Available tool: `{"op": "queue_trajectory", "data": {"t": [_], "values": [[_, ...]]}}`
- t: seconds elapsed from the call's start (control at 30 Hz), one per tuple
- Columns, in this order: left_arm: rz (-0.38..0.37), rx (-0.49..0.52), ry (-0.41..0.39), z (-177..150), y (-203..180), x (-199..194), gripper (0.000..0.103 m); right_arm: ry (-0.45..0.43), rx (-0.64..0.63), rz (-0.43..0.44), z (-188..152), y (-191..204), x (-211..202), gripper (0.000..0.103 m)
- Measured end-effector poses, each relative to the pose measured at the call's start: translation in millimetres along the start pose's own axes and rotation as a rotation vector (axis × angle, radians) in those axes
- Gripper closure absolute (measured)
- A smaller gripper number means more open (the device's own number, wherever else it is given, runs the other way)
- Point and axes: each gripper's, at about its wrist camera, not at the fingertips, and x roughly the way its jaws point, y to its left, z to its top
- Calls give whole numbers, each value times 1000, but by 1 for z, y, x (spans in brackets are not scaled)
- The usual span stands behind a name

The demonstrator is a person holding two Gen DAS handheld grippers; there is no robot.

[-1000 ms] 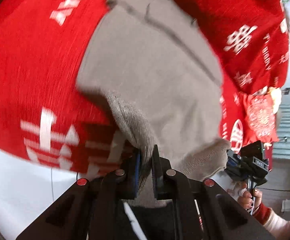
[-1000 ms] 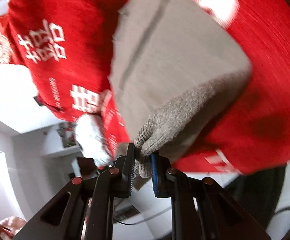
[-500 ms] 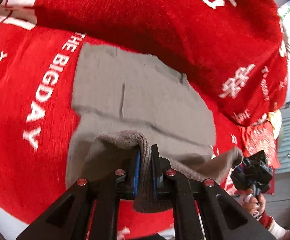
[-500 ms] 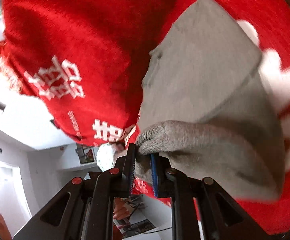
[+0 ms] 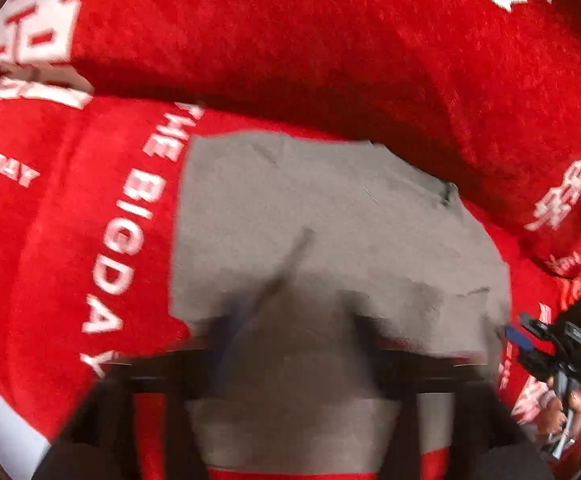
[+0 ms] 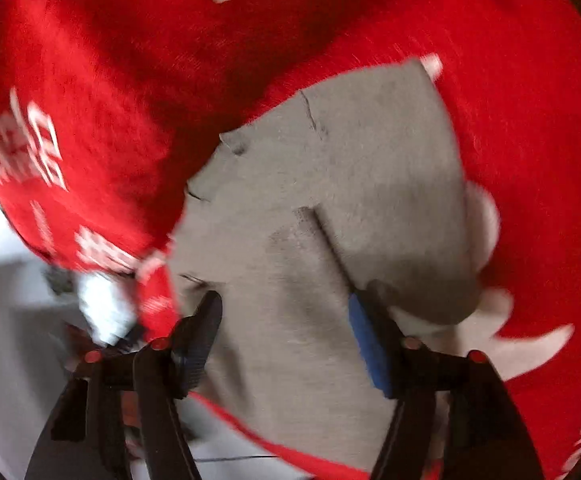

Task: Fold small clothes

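Red plush cloth printed with white lettering (image 5: 102,264) covers the surface and bunches into a raised fold behind the work. On it lies the small grey knitted garment (image 5: 330,220), spread flat with 1 edge doubled over toward the cameras, so a fold looks just laid down. The left tool (image 5: 290,332), blurred in its own view, is opening its jaws; grey knit lies between them but the pads do not press it. The right tool (image 6: 286,332) is opening too, its black finger and blue-padded finger (image 6: 366,344) standing apart over the folded edge, nothing pinched. Both point steeply down at the garment, probably to let the doubled layer settle without dragging it. Smoothing or a second fold likely comes next.
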Motion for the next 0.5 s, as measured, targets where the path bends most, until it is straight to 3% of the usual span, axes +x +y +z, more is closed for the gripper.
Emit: {"op": "queue_trajectory", "data": {"t": [0.03, 0.1, 0.23, 0.37, 0.43, 0.5], "values": [[21, 12, -33, 0, -2, -5, 17, 5, -45, -47, 1, 5, 2, 32], [30, 66, -26, 1, -9, -6, 17, 19, -94, -100, 2, 8, 8, 32], [91, 170, 58, 0, -24, 22, 17, 47, -136, -174, 3, 11, 26, 32], [59, 188, 139, 2, -25, 57, 17, 55, -168, -240, 0, 15, 40, 32], [32, 186, 170, 4, -24, 69, 30, 46, -191, -283, -3, 19, 45, 34], [6, 198, 192, 4, -25, 76, 44, 34, -233, -356, -7, 25, 47, 56]]}}
